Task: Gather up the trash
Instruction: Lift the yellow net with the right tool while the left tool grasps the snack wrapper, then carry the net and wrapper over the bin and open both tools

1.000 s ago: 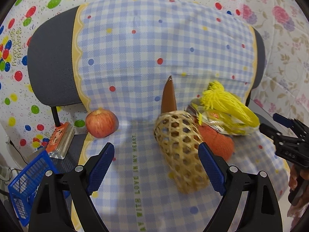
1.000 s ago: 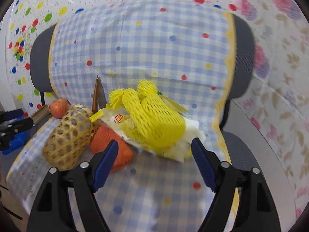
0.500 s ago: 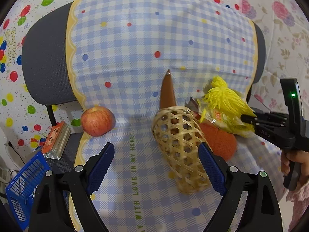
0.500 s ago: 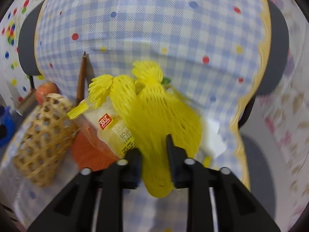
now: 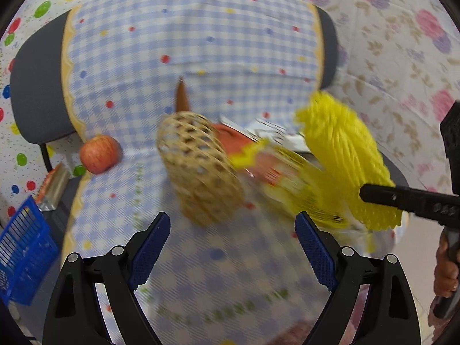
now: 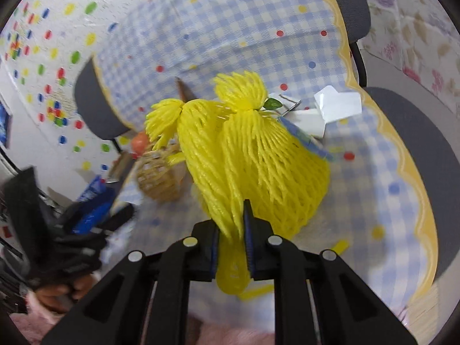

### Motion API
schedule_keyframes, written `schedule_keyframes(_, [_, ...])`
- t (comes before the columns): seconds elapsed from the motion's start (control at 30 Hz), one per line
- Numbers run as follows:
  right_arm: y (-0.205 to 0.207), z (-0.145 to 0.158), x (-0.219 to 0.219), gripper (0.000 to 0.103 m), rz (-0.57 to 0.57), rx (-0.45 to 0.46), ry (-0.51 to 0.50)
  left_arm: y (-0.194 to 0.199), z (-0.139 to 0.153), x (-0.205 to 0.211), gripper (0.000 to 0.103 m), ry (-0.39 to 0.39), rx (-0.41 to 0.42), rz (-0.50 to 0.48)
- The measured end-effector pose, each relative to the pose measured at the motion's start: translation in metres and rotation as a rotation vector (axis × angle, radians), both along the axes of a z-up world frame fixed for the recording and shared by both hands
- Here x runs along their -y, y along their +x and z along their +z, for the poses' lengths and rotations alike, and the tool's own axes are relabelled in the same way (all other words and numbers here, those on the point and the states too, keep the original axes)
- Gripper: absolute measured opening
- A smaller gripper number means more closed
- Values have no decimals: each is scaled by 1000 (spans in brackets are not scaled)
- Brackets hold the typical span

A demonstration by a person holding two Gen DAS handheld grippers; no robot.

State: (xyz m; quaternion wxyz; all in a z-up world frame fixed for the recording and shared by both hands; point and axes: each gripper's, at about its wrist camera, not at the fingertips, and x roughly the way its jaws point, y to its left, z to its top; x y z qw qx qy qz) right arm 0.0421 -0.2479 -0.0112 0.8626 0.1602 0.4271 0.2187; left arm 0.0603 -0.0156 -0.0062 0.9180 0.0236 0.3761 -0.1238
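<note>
My right gripper point(image 6: 231, 230) is shut on a yellow foam fruit net point(image 6: 258, 155) and holds it lifted above the chair seat. The net also shows in the left wrist view point(image 5: 345, 155), pinched by the right gripper point(image 5: 371, 194). My left gripper point(image 5: 233, 247) is open and empty, low over the checkered cloth, just in front of a woven bamboo basket point(image 5: 198, 166) lying on its side. A yellow-edged snack wrapper point(image 5: 287, 178) and white paper scraps point(image 6: 336, 106) lie on the seat behind the net.
A red apple point(image 5: 99, 153) sits at the seat's left edge. An orange net point(image 5: 230, 138) lies behind the basket. A brown pointed object point(image 5: 181, 95) leans on the chair back. A blue plastic basket point(image 5: 23, 253) stands on the floor at left.
My right gripper closed on the yellow net and lifted it up and to the right, off the wrapper. My left gripper moved closer and right; the view is blurred by motion.
</note>
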Motion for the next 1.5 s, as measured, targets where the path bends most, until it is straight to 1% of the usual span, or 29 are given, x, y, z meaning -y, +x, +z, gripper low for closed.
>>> schedule_keyframes(0.07, [-10, 4, 1, 14, -5, 9, 22, -6, -6, 6, 88, -16, -21, -21])
schedule_keyframes(0.1, [-16, 6, 3, 14, -24, 31, 16, -9, -10, 10, 88, -27, -35, -34])
schedule_keyframes(0.2, [-35, 22, 16, 14, -117, 145, -47, -11, -16, 15, 88, -47, -51, -39])
schedule_keyframes(0.3, [-47, 30, 27, 14, -195, 224, -136, -8, -18, 19, 88, -92, -74, -41])
schedule_keyframes(0.37, [-47, 27, 31, 14, -223, 239, -182, -2, -19, 22, 87, -131, -88, -43])
schedule_keyframes(0.43, [-47, 23, 36, 14, -239, 237, -195, 5, -23, 28, 84, -151, -104, -40])
schedule_keyframes(0.47, [-46, 21, 37, 14, -242, 235, -197, 9, -25, 30, 79, -158, -113, -39])
schedule_keyframes(0.5, [-46, 18, 39, 14, -245, 233, -197, 14, -28, 34, 76, -164, -129, -38])
schedule_keyframes(0.53, [-46, 15, 42, 14, -248, 230, -198, 18, -31, 36, 68, -169, -140, -35])
schedule_keyframes(0.57, [-46, 13, 43, 14, -250, 229, -199, 20, -33, 39, 64, -176, -150, -35])
schedule_keyframes(0.73, [-51, 6, 48, 14, -256, 225, -195, 40, -46, 48, 59, -199, -187, -22])
schedule_keyframes(0.83, [-53, 3, 50, 14, -256, 223, -196, 48, -48, 49, 58, -218, -177, -20])
schedule_keyframes(0.87, [-54, 3, 50, 14, -256, 222, -195, 49, -48, 50, 53, -230, -178, -24])
schedule_keyframes(0.9, [-54, 3, 50, 14, -255, 221, -196, 51, -49, 49, 50, -260, -192, -33])
schedule_keyframes(0.93, [-56, 3, 50, 14, -257, 222, -197, 52, -50, 50, 41, -278, -203, -41])
schedule_keyframes(0.97, [-57, 3, 50, 14, -259, 224, -197, 51, -51, 52, 25, -294, -208, -64])
schedule_keyframes(1.0, [-59, 4, 50, 14, -261, 227, -196, 47, -48, 54, 20, -294, -198, -78])
schedule_keyframes(1.03, [-62, 6, 50, 14, -264, 232, -198, 41, -43, 56, 14, -290, -171, -89])
schedule_keyframes(1.07, [-64, 7, 50, 14, -267, 237, -200, 34, -37, 57, 10, -285, -137, -102])
schedule_keyframes(1.17, [-74, 14, 50, 14, -277, 254, -204, 10, -10, 58, 5, -274, -29, -151])
schedule_keyframes(1.2, [-78, 16, 50, 14, -281, 260, -207, 0, 1, 57, 4, -262, 13, -164])
schedule_keyframes(1.3, [-88, 21, 49, 14, -288, 263, -207, -27, 23, 52, 3, -252, 87, -183])
schedule_keyframes(1.37, [-95, 23, 47, 14, -290, 260, -207, -40, 32, 55, 3, -237, 121, -194])
schedule_keyframes(1.5, [-115, 26, 46, 14, -302, 256, -215, -69, 38, 63, 3, -198, 176, -221])
